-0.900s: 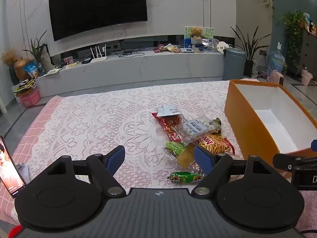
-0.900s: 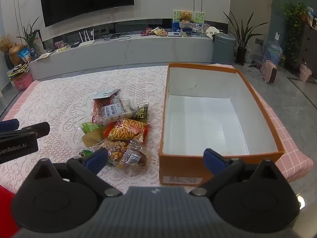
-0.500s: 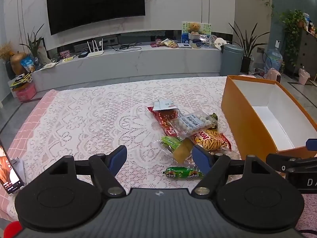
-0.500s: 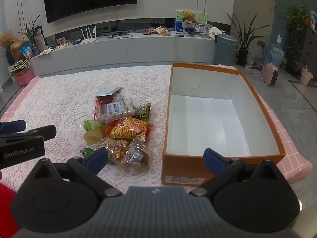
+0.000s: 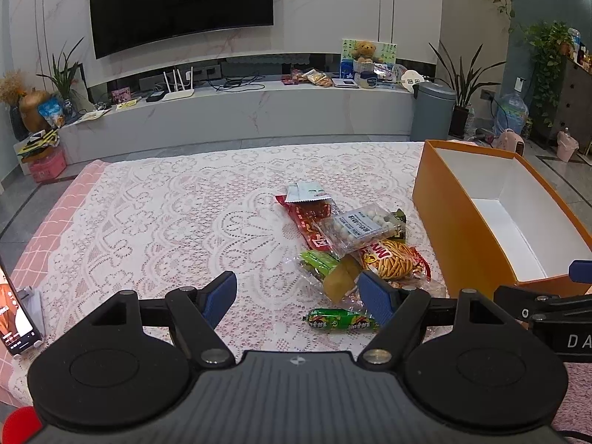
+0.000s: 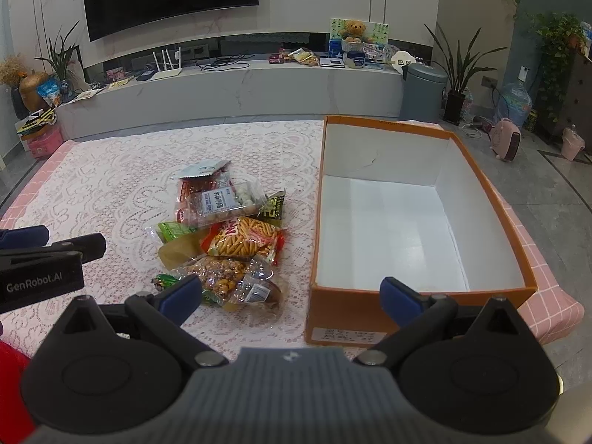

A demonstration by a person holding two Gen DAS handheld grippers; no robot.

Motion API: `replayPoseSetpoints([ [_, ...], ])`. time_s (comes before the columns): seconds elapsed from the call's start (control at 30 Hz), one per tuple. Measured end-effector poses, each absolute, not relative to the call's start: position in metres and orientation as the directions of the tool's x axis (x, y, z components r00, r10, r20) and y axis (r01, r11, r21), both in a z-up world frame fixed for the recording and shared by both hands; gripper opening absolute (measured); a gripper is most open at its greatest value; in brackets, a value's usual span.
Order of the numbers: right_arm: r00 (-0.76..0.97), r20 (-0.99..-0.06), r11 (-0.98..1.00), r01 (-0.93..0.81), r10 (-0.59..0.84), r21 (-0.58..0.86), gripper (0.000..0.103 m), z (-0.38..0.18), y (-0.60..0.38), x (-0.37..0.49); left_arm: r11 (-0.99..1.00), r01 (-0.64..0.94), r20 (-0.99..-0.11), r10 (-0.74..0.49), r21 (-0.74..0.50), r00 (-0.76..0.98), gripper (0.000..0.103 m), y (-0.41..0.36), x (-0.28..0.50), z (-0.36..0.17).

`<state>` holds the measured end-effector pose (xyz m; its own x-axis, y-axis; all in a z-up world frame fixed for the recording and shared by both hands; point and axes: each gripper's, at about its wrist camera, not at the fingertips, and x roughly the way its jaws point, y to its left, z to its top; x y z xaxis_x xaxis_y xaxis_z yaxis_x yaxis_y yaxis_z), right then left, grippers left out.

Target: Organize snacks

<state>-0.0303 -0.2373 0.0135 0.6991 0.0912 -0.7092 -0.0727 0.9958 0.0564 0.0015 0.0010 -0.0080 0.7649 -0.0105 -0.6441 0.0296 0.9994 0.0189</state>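
A heap of snack packets lies on the lace tablecloth: a clear bag of white balls, a red packet, an orange bag of sticks, a green sausage and a bag of nuts. An orange box with a white inside stands to their right, with nothing in it. My left gripper hangs open above the cloth, near the sausage. My right gripper is open over the box's near left corner.
A phone leans at the table's left edge. Beyond the table runs a low grey TV bench under a wall television. A grey bin and potted plants stand on the floor at the right.
Both grippers have drawn back and risen slightly, so the snack heap and box sit a little farther off. Both stay open and nothing on the table has moved.
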Motion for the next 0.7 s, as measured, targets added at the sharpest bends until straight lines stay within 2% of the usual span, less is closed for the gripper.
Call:
replayPoseSetpoints([
  [0.7,0.707,-0.702,0.996,-0.063,0.086,0.059,0.1,0.0159,-0.2375,-0.0265,1.0,0.015,-0.646,-0.007,0.006,0.764,0.088,0.0041,0.002,-0.0091],
])
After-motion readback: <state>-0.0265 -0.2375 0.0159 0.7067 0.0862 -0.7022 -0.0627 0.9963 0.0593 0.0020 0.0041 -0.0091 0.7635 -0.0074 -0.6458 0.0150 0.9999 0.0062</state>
